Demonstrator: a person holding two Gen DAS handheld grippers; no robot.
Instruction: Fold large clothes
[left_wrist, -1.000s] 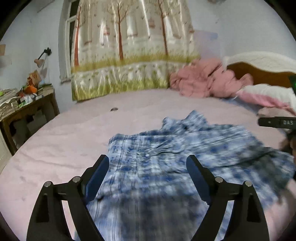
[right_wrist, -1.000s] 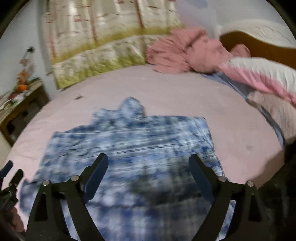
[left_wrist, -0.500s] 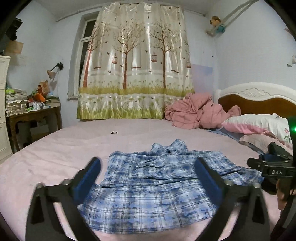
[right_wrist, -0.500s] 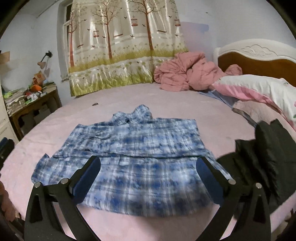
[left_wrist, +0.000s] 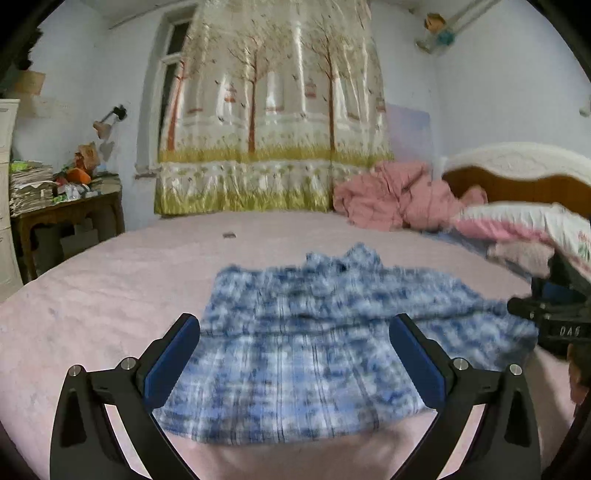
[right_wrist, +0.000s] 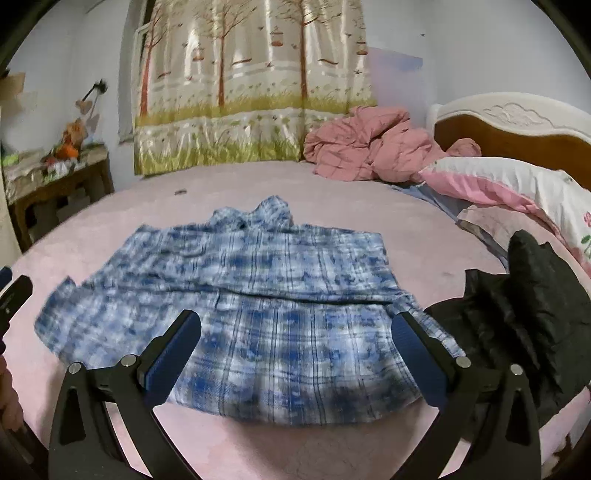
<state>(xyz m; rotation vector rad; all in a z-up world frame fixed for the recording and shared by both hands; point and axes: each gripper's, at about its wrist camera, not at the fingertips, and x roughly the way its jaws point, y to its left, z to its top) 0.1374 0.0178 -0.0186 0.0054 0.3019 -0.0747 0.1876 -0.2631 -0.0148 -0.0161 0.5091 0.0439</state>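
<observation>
A blue and white plaid shirt (left_wrist: 317, 332) (right_wrist: 266, 295) lies flat on the pink bed, its lower part folded up over the body and its collar at the far side. My left gripper (left_wrist: 294, 334) hovers open over the shirt's near edge, nothing between its blue pads. My right gripper (right_wrist: 295, 330) is likewise open above the near edge, holding nothing. The right gripper's black body (left_wrist: 546, 317) shows at the right edge of the left wrist view; the left gripper's tip (right_wrist: 11, 291) shows at the left edge of the right wrist view.
The pink bed sheet (right_wrist: 369, 206) spreads all around the shirt. A black garment (right_wrist: 524, 306) lies right of the shirt. A crumpled pink quilt (right_wrist: 365, 147), pillows (right_wrist: 517, 184) and a headboard (right_wrist: 517, 125) are at the far right. A cluttered wooden desk (left_wrist: 66, 206) stands left.
Both grippers have pulled back from over the shirt toward its near edge, and their jaws have widened. The shirt now lies folded and still on the bed.
</observation>
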